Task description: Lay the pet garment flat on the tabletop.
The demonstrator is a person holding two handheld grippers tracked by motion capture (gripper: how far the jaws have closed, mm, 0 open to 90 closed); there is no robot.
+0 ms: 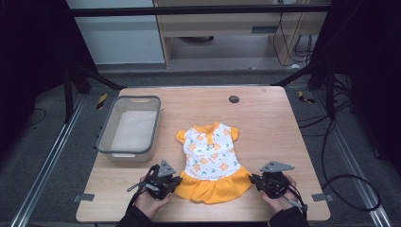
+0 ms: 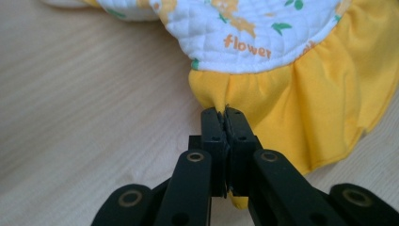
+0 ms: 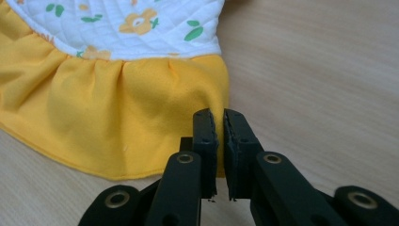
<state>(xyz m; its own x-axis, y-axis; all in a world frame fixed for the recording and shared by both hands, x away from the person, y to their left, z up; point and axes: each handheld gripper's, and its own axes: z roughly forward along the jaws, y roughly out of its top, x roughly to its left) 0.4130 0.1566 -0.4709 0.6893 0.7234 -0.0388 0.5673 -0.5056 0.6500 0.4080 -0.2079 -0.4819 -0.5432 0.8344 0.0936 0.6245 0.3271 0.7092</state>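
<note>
The left tongs (image 2: 225, 113) clamp the dress (image 1: 211, 163) frill, hiding its edge; the right tongs (image 3: 220, 115) pinch the opposite corner, a slit showing between the pads.

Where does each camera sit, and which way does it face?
High view: above the person's side, facing forward and down on the table; forearms, left gripper and right gripper show.
Left gripper view: rides the left gripper, facing along its jaws, shut on the skirt.
Right gripper view: rides the right gripper, facing along its jaws at the skirt's edge.
Shared: the dress with its yellow skirt.
</note>
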